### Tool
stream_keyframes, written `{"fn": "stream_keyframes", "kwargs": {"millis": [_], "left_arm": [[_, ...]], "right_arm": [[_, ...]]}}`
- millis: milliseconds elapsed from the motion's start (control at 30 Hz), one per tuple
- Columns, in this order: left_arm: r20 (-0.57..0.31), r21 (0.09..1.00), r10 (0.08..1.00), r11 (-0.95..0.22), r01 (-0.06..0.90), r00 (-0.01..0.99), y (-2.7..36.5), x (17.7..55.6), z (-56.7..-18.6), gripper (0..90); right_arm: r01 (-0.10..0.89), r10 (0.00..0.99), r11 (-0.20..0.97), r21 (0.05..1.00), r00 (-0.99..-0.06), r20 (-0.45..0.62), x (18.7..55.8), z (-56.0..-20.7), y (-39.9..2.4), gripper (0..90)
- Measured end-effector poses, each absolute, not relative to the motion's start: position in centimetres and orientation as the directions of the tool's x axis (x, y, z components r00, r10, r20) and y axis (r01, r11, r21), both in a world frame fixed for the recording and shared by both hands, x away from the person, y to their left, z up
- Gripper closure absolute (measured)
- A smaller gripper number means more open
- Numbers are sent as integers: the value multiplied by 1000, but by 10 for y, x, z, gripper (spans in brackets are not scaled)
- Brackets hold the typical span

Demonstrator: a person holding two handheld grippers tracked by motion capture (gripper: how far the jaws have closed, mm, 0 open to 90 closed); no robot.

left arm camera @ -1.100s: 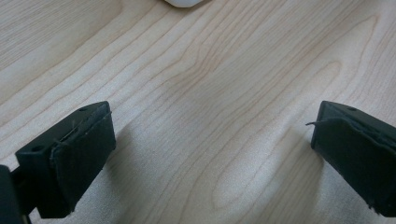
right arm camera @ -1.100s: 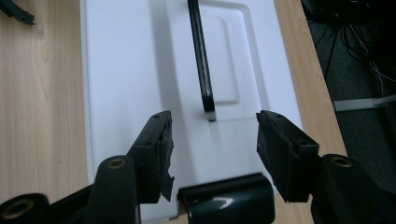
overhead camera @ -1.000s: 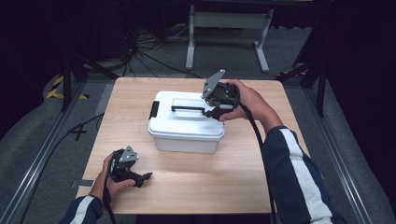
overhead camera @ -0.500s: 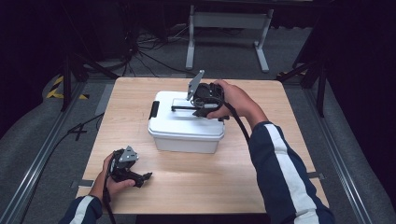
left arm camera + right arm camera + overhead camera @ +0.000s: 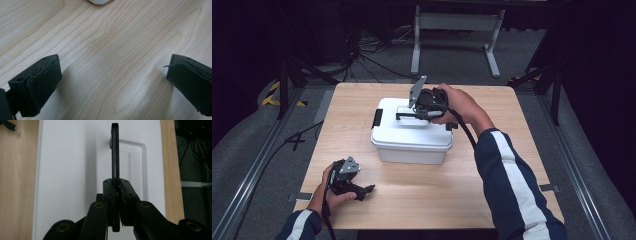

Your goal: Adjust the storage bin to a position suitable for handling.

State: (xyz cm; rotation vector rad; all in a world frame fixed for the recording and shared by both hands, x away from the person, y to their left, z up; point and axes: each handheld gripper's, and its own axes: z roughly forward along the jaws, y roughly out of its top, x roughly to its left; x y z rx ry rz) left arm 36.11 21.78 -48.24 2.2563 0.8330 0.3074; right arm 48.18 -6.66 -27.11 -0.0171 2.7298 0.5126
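A white lidded storage box (image 5: 412, 136) with black side latches sits mid-table. Its black carry handle (image 5: 406, 115) stands raised above the lid. My right gripper (image 5: 414, 114) is over the lid, shut on that handle; in the right gripper view the thin black handle (image 5: 115, 155) runs up from between the closed jaws across the white lid (image 5: 70, 170). My left gripper (image 5: 362, 191) rests on the wood near the front left edge, open, with bare table (image 5: 110, 65) between its pads (image 5: 43, 82). A white corner of the box (image 5: 100, 1) peeks in at the top.
The wooden table (image 5: 512, 150) has bare room on all sides of the box. Dark floor with cables and a metal stand (image 5: 457, 22) lies beyond the far edge. Rails run along both sides.
My right gripper moved left across the lid and closed on the handle, which now stands raised. The left gripper stayed put.
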Motion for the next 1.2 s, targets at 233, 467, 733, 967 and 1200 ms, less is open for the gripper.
{"fn": "stream_keyframes", "kwargs": {"millis": [233, 467, 733, 967, 1200], "left_arm": [[-18, 687, 643, -548, 477, 765, 218, 361, -482, 2], [-21, 686, 644, -547, 479, 765, 218, 361, -482, 2], [-21, 687, 644, -547, 479, 765, 218, 361, -482, 2], [-22, 687, 644, -546, 480, 765, 218, 361, -482, 2], [-23, 687, 644, -546, 480, 765, 218, 361, -482, 2]], "right_arm": [[-88, 40, 936, 340, -935, -352, 481, -269, -68, 849], [-87, 45, 931, 355, -936, -349, 480, -265, -72, 849], [-104, 38, 922, 372, -934, -355, 477, -259, -78, 849], [-115, 35, 914, 388, -933, -358, 474, -248, -84, 849], [-119, 33, 916, 384, -930, -367, 470, -241, -92, 848]]}}
